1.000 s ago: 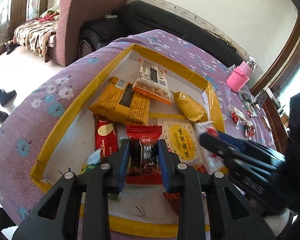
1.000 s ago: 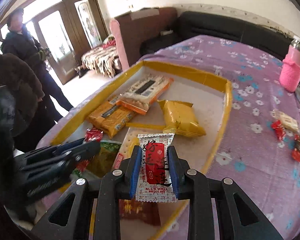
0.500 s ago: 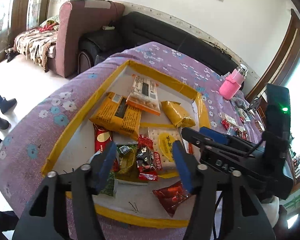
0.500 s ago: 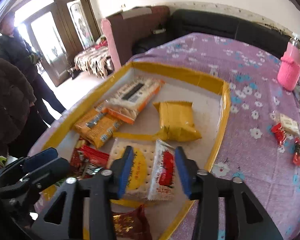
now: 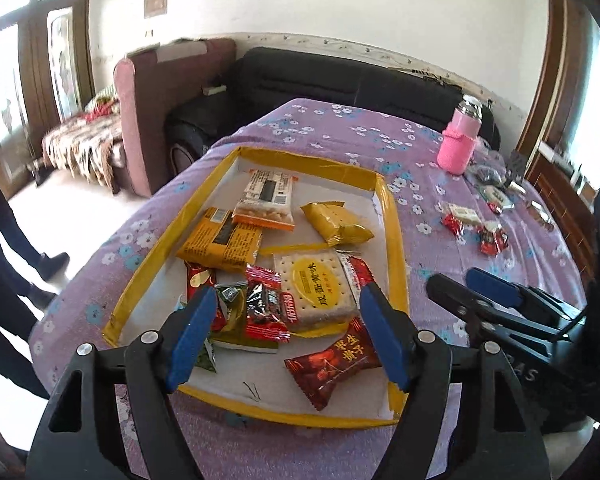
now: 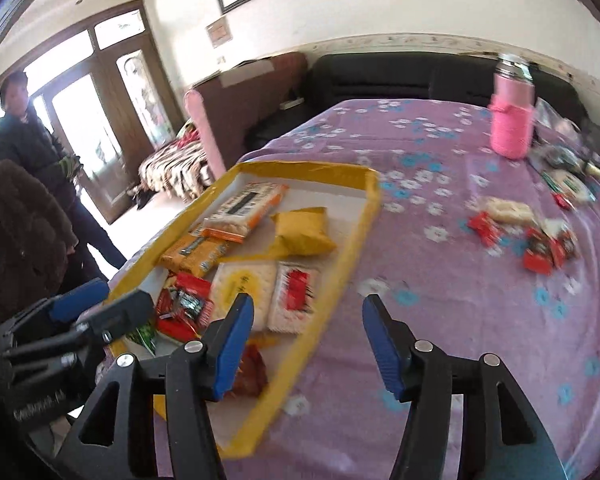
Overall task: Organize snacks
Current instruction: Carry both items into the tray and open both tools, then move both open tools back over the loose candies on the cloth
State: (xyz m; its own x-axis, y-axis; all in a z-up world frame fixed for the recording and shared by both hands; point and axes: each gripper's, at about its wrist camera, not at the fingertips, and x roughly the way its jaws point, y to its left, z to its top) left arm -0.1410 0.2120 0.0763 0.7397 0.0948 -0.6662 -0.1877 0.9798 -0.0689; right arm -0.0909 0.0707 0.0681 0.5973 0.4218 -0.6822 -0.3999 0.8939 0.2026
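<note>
A shallow tray with a yellow taped rim (image 5: pixel 393 224) (image 6: pixel 356 236) lies on the purple flowered cloth and holds several snack packets. A red candy packet (image 5: pixel 265 303) and a white-and-red packet (image 6: pixel 296 296) lie in it by a cracker pack (image 5: pixel 315 289). My left gripper (image 5: pixel 290 336) is open and empty above the tray's near end. My right gripper (image 6: pixel 306 344) is open and empty over the tray's right rim and the cloth. Loose red and white snacks (image 5: pixel 474 226) (image 6: pixel 540 244) lie on the cloth at the right.
A pink bottle (image 5: pixel 460 138) (image 6: pixel 512 120) stands at the table's far right. A black sofa (image 5: pixel 340 80) and a brown armchair (image 5: pixel 160 100) lie beyond the table. People (image 6: pixel 24 152) stand at the left by the door.
Both grippers let go of their packets, which now lie in the tray. Both opened wide and pulled back and up; the right one swung towards the right.
</note>
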